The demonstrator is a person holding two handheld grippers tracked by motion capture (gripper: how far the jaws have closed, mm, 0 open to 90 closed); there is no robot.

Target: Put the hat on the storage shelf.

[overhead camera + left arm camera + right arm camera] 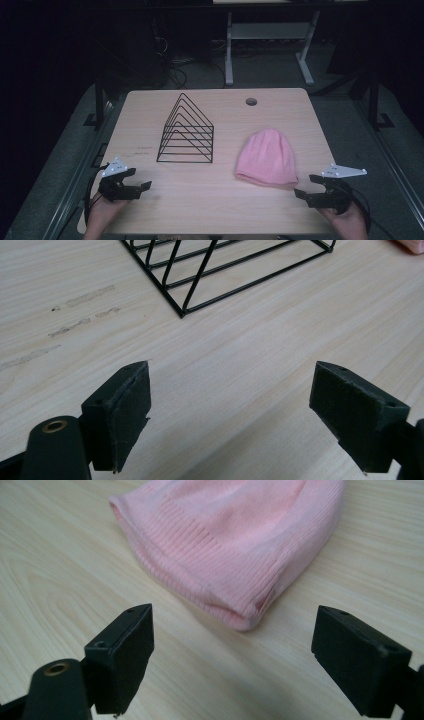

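A pink knitted beanie (268, 157) lies flat on the wooden table (225, 200), right of centre, its ribbed brim toward me. In the right gripper view the beanie (235, 540) sits just beyond the jaws, its brim corner nearest. My right gripper (306, 187) rests at the table's front right, open and empty, a short way from the brim. A black wire file rack (187, 131) with triangular dividers stands left of centre. My left gripper (140, 179) is at the front left, open, with nothing between its jaws. The rack's near corner (182, 313) lies ahead of it.
A round cable hole (251, 102) sits near the table's far edge. Faint scuff marks (75, 315) streak the wood to the left of the rack. Beyond the table stand a white desk frame (270, 35) and dark floor with cables.
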